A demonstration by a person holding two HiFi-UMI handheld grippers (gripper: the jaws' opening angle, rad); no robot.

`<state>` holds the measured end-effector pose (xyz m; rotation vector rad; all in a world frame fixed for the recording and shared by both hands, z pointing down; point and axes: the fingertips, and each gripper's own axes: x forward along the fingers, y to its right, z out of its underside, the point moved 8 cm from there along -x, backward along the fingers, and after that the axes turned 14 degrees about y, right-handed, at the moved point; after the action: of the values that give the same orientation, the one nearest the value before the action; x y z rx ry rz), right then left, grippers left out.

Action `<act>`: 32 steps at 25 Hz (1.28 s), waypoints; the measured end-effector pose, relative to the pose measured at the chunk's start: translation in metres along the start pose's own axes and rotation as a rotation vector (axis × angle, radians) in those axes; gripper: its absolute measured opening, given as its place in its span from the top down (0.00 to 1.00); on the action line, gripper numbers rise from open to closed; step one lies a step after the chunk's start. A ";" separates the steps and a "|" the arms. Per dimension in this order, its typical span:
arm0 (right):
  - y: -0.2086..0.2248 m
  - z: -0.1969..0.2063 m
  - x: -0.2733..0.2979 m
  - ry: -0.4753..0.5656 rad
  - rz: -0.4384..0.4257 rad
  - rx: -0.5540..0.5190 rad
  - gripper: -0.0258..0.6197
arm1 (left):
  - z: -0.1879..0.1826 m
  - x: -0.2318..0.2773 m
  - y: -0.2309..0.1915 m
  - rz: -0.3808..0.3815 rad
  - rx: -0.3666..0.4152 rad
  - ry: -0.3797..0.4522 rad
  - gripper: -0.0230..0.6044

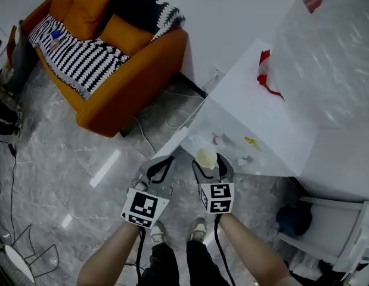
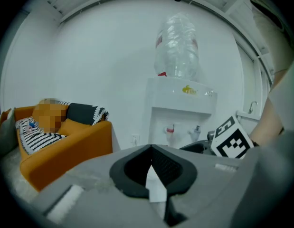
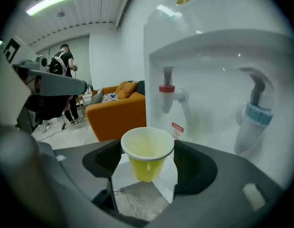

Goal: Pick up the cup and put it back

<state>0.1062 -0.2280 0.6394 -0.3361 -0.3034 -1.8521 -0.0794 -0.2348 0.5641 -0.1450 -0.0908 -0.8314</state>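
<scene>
A yellow paper cup (image 1: pixel 206 157) (image 3: pixel 147 152) hangs upright and empty between the jaws of my right gripper (image 1: pixel 211 167) (image 3: pixel 147 148), which is shut on it. The cup is off the floor, just in front of the white water dispenser (image 1: pixel 256 115) (image 3: pixel 208 56), near its red tap (image 3: pixel 168 90) and blue tap (image 3: pixel 256 113). My left gripper (image 1: pixel 161 164) (image 2: pixel 150 150) is to the left of the right one, shut with nothing held. The right gripper's marker cube (image 2: pixel 233 139) shows at the right of the left gripper view.
A large water bottle (image 1: pixel 327 52) (image 2: pixel 179 46) sits on top of the dispenser. An orange sofa (image 1: pixel 112 58) (image 2: pixel 66 141) with a striped blanket stands to the left on the grey marble floor (image 1: pixel 65 165). Cables trail along the wall. A person (image 3: pixel 66 80) stands far off.
</scene>
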 end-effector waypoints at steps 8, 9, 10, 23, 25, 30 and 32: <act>0.026 0.028 0.046 0.073 0.012 -0.069 0.42 | 0.044 0.015 -0.007 0.012 0.021 -0.034 0.96; 0.029 0.031 0.052 0.086 0.021 -0.058 0.42 | 0.049 0.016 -0.007 0.011 0.012 -0.039 0.96; 0.031 0.035 0.055 0.089 0.034 -0.037 0.42 | 0.053 0.017 -0.006 0.010 -0.002 -0.045 0.96; 0.031 0.070 0.067 0.009 0.073 0.083 0.35 | 0.066 0.015 0.004 -0.004 -0.055 -0.060 0.96; 0.031 0.071 0.063 0.001 0.068 0.085 0.36 | 0.065 0.014 0.002 -0.013 -0.055 -0.064 0.96; 0.027 0.065 0.059 -0.001 0.047 0.059 0.36 | 0.060 0.010 0.003 -0.017 -0.042 -0.071 0.96; 0.026 0.062 0.056 0.001 0.056 0.072 0.36 | 0.060 0.007 0.004 -0.019 -0.041 -0.079 0.96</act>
<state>0.1197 -0.2620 0.7186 -0.2914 -0.3561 -1.7821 -0.0729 -0.2274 0.6239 -0.2158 -0.1492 -0.8465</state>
